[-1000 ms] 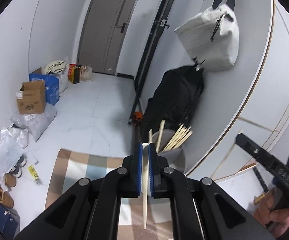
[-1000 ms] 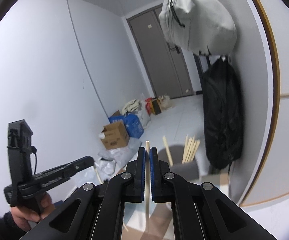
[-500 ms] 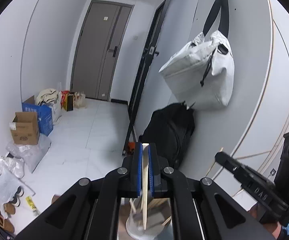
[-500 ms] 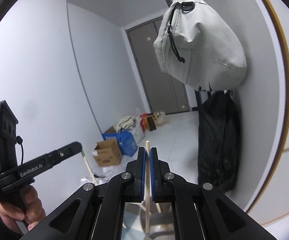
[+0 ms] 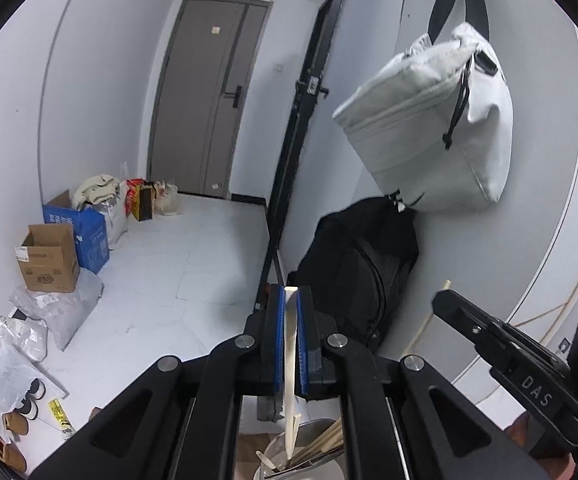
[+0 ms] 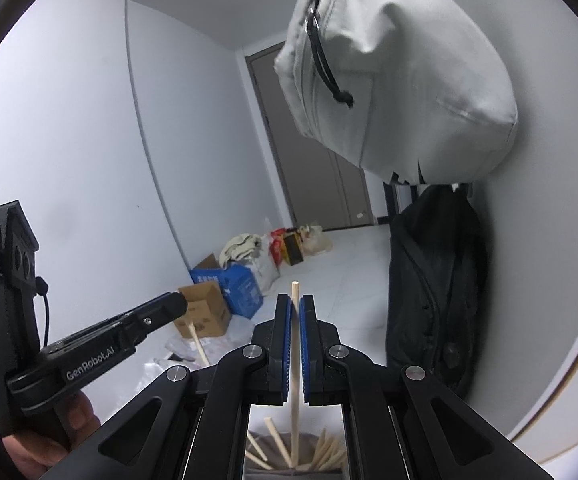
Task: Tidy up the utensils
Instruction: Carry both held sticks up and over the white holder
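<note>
While the left gripper (image 5: 287, 300) pinches a pale chopstick (image 5: 290, 376) upright, its lower end hangs over a cup (image 5: 309, 464) of sticks; the right gripper (image 5: 445, 304) shows at right. In the right view, that gripper (image 6: 296, 308) clamps a round stick (image 6: 295, 380) above the holder (image 6: 293, 464), beside the left gripper (image 6: 177, 304).

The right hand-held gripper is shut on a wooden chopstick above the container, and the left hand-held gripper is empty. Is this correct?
Not quite. The left hand-held gripper is not empty: the left wrist view shows it shut on a pale flat stick. The rest holds: the right hand-held gripper is shut on a wooden chopstick above the container.
</note>
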Available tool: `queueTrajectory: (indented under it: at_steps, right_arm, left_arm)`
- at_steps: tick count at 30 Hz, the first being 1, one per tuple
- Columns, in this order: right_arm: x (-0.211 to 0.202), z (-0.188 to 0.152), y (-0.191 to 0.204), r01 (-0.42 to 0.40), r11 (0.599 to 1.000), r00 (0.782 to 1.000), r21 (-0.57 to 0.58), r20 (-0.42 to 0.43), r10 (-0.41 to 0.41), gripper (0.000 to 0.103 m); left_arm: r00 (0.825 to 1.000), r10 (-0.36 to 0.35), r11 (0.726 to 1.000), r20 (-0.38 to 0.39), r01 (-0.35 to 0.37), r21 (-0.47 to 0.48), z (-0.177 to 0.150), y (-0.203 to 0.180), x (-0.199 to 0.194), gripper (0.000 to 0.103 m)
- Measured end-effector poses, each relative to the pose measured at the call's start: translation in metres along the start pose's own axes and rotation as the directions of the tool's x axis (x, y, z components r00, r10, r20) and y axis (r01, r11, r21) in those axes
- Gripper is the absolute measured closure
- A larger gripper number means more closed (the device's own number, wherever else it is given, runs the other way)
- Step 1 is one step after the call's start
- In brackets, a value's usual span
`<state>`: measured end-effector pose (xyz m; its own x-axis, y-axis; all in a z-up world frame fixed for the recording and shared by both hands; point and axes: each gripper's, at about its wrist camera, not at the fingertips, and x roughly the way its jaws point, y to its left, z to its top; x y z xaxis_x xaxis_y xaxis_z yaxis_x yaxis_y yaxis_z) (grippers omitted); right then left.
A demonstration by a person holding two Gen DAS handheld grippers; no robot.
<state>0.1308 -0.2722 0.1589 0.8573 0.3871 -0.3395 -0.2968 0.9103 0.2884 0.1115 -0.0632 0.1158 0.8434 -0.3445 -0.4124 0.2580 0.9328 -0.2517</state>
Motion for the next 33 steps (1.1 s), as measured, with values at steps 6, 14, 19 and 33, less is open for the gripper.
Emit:
queueTrajectory:
  at_steps: [6, 14, 19, 33]
  right_arm:
    - [0.012, -0.003, -0.001, -0.009, 1.0, 1.0, -0.013, -0.003, 0.009, 0.1]
    - [0.027, -0.014, -0.004, -0.02, 1.0, 0.999, -0.02, -0.031, 0.019, 0.1]
    - [0.033, -0.024, -0.008, -0.029, 0.999, 0.999, -0.016, -0.038, 0.028, 0.1]
    - [0.049, -0.061, -0.014, -0.065, 0.997, 0.99, -0.033, -0.124, 0.061, 0.099]
  left_arm:
    - [1.0, -0.001, 0.999, -0.002, 0.001, 0.046, -0.004, -0.006, 0.007, 0.101]
    - [0.999, -0.036, 0.997, -0.016, 0.037, 0.061, -0.011, -0.009, 0.013, 0.101]
    - [1.0, -0.028, 0.996, -0.011, 0.029, 0.083, -0.017, -0.011, 0.016, 0.101]
    - [0.994, -0.051, 0.996, -0.098, 0.058, 0.068, -0.042, -0.002, 0.028, 0.101]
